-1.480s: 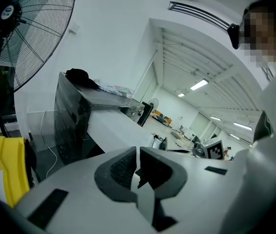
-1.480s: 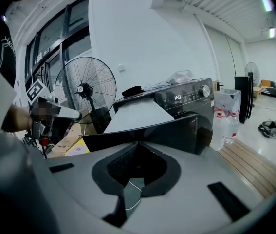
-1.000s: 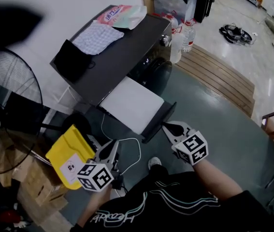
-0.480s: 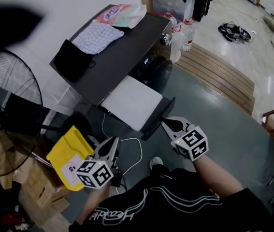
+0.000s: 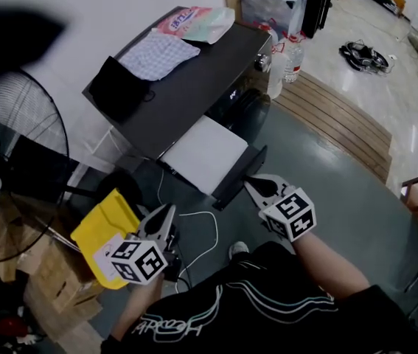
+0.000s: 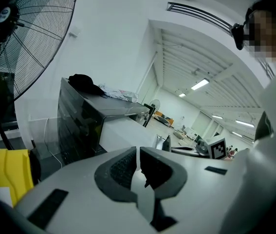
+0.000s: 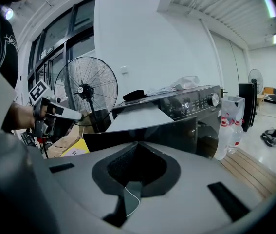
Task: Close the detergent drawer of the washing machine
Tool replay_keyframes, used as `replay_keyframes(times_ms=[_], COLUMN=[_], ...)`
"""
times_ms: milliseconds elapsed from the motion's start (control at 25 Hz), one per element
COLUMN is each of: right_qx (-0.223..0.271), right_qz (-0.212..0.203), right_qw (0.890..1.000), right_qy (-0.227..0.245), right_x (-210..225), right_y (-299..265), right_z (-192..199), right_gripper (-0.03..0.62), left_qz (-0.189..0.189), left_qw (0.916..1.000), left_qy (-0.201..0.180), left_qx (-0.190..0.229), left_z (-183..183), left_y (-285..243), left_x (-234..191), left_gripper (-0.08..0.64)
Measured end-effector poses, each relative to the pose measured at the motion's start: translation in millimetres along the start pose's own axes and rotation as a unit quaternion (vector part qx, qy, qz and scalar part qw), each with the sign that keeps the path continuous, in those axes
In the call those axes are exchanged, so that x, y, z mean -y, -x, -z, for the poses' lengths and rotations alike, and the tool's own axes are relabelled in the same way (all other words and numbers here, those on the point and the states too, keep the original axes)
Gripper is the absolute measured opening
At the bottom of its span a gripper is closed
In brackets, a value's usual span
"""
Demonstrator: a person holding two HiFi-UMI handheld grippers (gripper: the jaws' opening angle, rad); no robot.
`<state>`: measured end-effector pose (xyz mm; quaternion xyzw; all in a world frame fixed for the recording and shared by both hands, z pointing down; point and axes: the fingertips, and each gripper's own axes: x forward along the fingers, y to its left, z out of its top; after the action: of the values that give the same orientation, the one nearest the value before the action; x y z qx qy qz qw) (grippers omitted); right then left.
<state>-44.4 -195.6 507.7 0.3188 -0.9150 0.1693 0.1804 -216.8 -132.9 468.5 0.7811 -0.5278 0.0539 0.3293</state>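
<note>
The black washing machine [image 5: 186, 72] stands ahead of me with its detergent drawer [image 5: 205, 153] pulled far out, white on top with a black front panel [image 5: 239, 177]. My right gripper [image 5: 253, 186] is shut, and its tips sit right at that front panel, near its lower end. In the right gripper view the shut right gripper [image 7: 137, 143] points at the dark panel [image 7: 142, 130], with the drawer's white top [image 7: 138, 117] behind. My left gripper [image 5: 166, 214] is shut on nothing, low and left of the drawer. The left gripper [image 6: 138, 149] faces the drawer's side [image 6: 120, 130].
A big floor fan [image 5: 9, 168] stands at the left, with a yellow bag [image 5: 102, 231] and cardboard boxes [image 5: 54, 279] below it. A white cable [image 5: 201, 234] runs across the floor. Cloths [image 5: 153, 54] lie on the machine. Water bottles [image 5: 293, 54] and a wooden slat platform [image 5: 341, 120] are at the right.
Both grippers have drifted slightly, the left one lower and the right one staying against the drawer's front panel. The drawer looks about as far out as before.
</note>
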Motion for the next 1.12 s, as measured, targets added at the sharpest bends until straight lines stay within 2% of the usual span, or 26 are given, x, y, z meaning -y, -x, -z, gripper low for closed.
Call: replay_keyframes(times_ms=[240, 440, 1120], right_qx=[-0.002, -0.007, -0.007], right_qz=[-0.010, -0.008, -0.014], right_qw=[1.000, 1.000, 1.000], right_qy=[0.003, 0.000, 0.012], right_x=[-2, 2, -4], right_y=[-9, -14, -63], right_z=[-3, -1, -28], right_gripper=[0.026, 0.026, 0.026], left_qz=[-0.017, -0.020, -0.028], left_qw=[0.9998, 0.9998, 0.9994], left_qy=[0.004, 0.004, 0.010], left_qx=[0.005, 0.008, 0.019], left_z=[-5, -10, -17], left_y=[2, -1, 1], left_x=[-15, -19, -36], left_gripper=[0.041, 0.041, 0.041])
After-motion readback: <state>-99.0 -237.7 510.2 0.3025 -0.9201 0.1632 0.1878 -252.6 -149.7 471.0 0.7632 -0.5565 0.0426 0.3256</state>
